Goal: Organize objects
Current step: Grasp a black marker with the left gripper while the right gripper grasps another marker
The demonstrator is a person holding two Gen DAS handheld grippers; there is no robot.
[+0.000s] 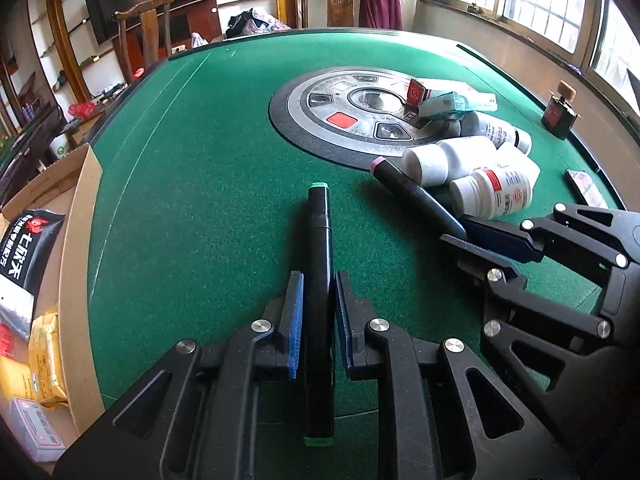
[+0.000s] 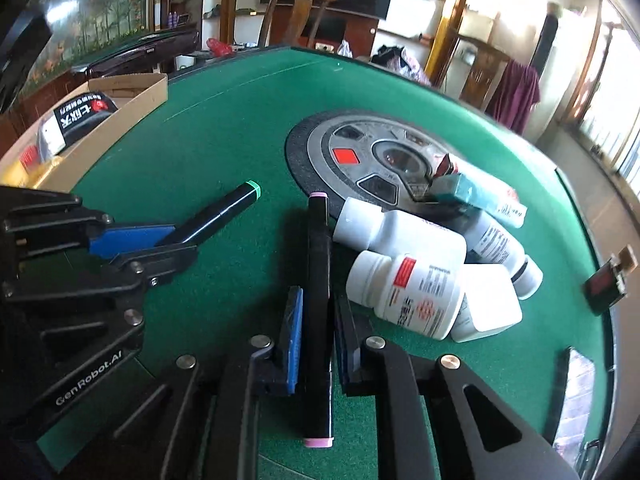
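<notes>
A green felt counter [image 1: 192,184] fills your view, with wooden chairs, a dark screen and bright windows behind it. A round metal disc [image 1: 320,120] is set into the middle of the felt.

Your left hand-held gripper [image 1: 317,300] is clamped on a black marker with green ends [image 1: 320,240], blue pads pressing both its sides; the marker points toward 12 o'clock in the left wrist view. Your right hand-held gripper [image 2: 318,312] is closed the same way on a black marker with pink ends [image 2: 319,264], which also points to 12 o'clock in the right wrist view.

From the pink marker, a heap of white bottles [image 2: 408,292] lies just beside it at 3 o'clock, touching its upper part. Small cartons [image 2: 480,196] sit on top of the heap at 2 o'clock, over the disc's edge.

A cardboard box [image 2: 136,98] stands at the counter's edge at 10 o'clock in the right wrist view, with packets [image 1: 24,248] inside. A small dark bottle [image 1: 560,112] stands apart at 2 o'clock in the left wrist view.
</notes>
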